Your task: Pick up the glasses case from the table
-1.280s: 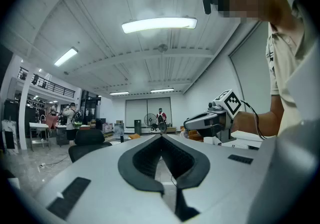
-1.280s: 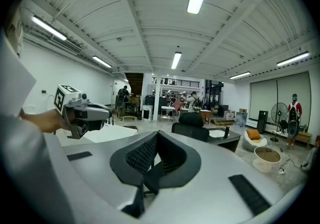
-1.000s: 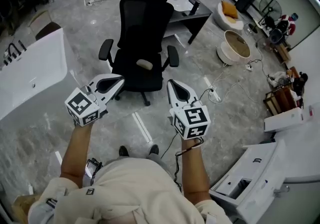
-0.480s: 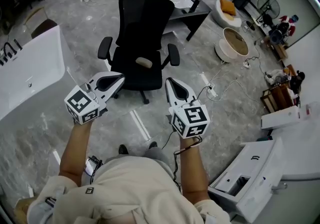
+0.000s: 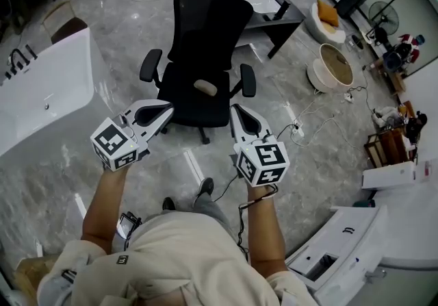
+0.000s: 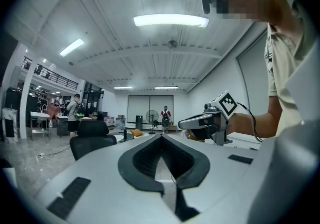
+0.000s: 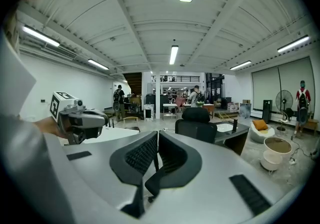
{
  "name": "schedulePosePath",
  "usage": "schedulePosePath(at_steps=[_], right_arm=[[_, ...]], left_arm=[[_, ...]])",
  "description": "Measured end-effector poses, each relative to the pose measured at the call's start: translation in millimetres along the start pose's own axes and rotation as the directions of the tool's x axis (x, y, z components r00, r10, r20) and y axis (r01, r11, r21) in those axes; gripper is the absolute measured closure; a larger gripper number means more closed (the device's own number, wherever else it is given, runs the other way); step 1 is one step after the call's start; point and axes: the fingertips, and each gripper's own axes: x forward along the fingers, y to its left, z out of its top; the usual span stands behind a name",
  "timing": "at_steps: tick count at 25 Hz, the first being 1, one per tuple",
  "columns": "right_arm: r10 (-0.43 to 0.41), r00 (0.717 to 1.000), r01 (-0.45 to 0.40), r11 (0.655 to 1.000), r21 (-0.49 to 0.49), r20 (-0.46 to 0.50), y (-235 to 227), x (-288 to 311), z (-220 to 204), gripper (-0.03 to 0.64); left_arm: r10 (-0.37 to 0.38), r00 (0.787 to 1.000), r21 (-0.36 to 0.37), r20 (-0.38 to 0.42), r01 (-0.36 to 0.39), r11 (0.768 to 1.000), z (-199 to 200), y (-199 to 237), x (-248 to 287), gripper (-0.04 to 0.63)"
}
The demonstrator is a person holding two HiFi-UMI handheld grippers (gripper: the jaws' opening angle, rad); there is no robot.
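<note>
I cannot make out a glasses case in any view. My left gripper (image 5: 168, 107) and right gripper (image 5: 235, 109) are held side by side in front of the person's chest, above the grey marble floor. Both point toward a black office chair (image 5: 205, 58). The left gripper (image 6: 161, 136) has its jaws closed together with nothing between them. The right gripper (image 7: 156, 134) also has its tips meeting and holds nothing. Each gripper shows from the side in the other's view. A dark desk (image 5: 274, 14) with white paper on it stands behind the chair.
A white tub-like unit (image 5: 41, 92) stands at the left and a white cabinet (image 5: 342, 243) at the lower right. Round white baskets (image 5: 332, 65) and floor cables (image 5: 308, 120) lie to the right. People stand far off (image 6: 165, 116).
The chair and desk have slid lower and slightly right in the head view as the person stepped forward. Both grippers keep the same pose and stay shut.
</note>
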Motion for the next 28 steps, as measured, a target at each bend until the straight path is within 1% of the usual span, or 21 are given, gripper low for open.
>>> schedulePosePath(at_steps=[11, 18, 28], right_arm=[[0.125, 0.992, -0.125, 0.992, 0.018, -0.011, -60, 68, 10, 0.591], [0.192, 0.981, -0.192, 0.981, 0.022, -0.016, -90, 103, 15, 0.591], [0.27, 0.963, -0.27, 0.962, 0.041, -0.012, -133, 130, 11, 0.591]], left_arm=[[0.096, 0.994, -0.01, -0.042, -0.097, 0.995, 0, 35, 60, 0.58], [0.161, 0.985, -0.013, -0.057, -0.162, 0.987, -2, 57, 89, 0.58], [0.236, 0.968, -0.009, -0.088, -0.238, 0.971, -4, 67, 131, 0.58]])
